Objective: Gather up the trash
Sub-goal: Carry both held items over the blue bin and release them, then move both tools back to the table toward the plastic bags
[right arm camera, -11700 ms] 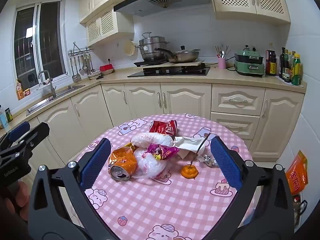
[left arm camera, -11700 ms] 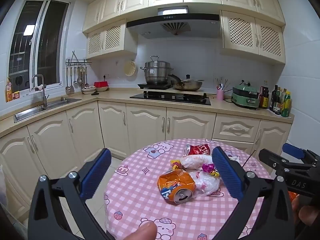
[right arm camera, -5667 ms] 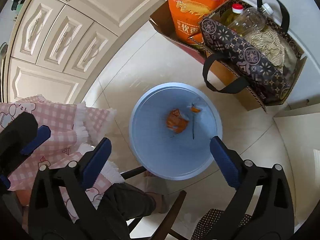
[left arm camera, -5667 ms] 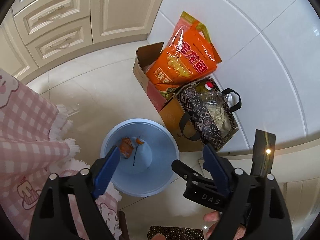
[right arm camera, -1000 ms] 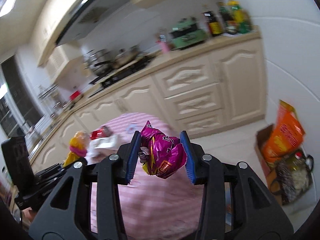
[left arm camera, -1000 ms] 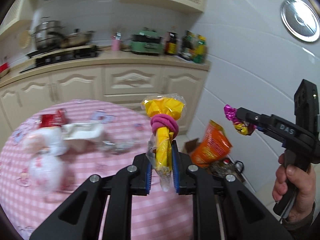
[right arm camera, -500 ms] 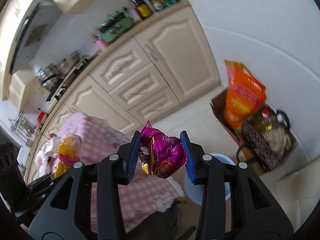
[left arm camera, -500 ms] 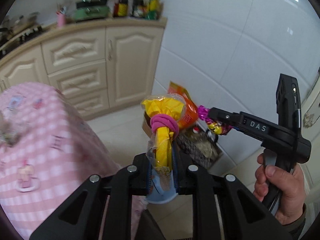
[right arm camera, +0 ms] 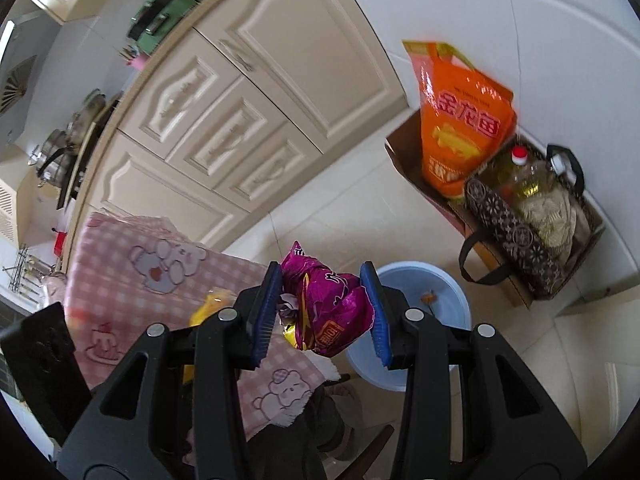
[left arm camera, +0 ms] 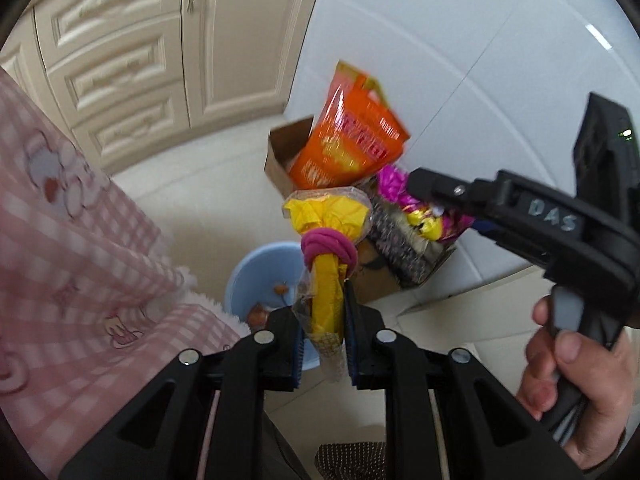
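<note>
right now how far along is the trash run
Partly done: the blue bin on the floor already holds a few scraps. In hand: the left gripper is shut on a yellow wrapper, and the right gripper is shut on a purple snack bag. Both are near the bin, not yet dropped. The tabletop is mostly out of view, so what remains is unclear.

Yellow wrapper (left arm camera: 326,280) upright, pink-tied; crumpled magenta wrapper (right arm camera: 328,312); both held above blue bin (right arm camera: 452,300) with scraps inside.
</note>
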Motion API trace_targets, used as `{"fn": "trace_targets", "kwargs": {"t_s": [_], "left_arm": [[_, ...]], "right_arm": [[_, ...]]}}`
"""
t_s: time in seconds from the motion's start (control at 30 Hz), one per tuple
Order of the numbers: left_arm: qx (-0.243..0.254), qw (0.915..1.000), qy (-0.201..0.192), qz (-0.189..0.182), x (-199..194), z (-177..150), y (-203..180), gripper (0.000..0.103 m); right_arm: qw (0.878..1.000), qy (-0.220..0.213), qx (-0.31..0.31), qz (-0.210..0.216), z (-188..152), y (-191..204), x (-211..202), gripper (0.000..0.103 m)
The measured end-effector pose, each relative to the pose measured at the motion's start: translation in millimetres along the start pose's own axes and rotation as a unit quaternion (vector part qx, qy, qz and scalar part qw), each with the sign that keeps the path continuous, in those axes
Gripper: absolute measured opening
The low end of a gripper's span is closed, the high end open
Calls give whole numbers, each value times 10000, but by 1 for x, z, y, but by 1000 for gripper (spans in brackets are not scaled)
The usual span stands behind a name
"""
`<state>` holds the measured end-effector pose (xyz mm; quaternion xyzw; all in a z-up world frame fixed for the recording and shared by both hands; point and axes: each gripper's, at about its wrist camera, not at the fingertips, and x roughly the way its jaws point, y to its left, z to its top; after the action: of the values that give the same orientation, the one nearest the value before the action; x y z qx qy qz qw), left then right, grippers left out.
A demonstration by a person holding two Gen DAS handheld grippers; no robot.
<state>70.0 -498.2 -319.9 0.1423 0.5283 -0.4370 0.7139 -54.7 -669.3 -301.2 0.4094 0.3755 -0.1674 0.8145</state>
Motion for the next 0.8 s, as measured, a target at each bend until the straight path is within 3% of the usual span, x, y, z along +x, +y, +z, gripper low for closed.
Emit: {"fn": "trace_targets", "kwargs": {"t_s": [0.1, 0.13, 0.2, 0.23, 0.27, 0.37, 0.47, 0.8], "left_arm": [[-66, 9997, 211, -50, 18, 4, 7, 18], [-28, 9995, 300, -23, 24, 6, 7, 20], [-7, 9994, 352, 21, 29, 6, 7, 33], [12, 9992, 385, 97, 32, 5, 7, 53], [-13, 9991, 392, 167, 32, 5, 8, 66], [-99, 9990, 352, 241, 30, 5, 9, 76], [-172, 9989, 328, 300, 25, 4, 11, 79], [-188, 9990, 1, 414, -8, 2, 2, 82]], "right_arm": [[9999, 117, 103, -70, -1, -5, 13, 45], [9997, 146, 155, -93, -1, -7, 17, 51], [9995, 181, 183, -180, -2, -11, 22, 62], [9994, 181, 200, -216, -2, -12, 23, 71], [9993, 169, 242, -246, -2, -14, 23, 78], [9988, 110, 351, -320, -4, -21, 21, 90], [9984, 63, 396, -405, -5, -25, 16, 96], [9980, -128, 311, -534, -5, -15, -8, 97]]}}
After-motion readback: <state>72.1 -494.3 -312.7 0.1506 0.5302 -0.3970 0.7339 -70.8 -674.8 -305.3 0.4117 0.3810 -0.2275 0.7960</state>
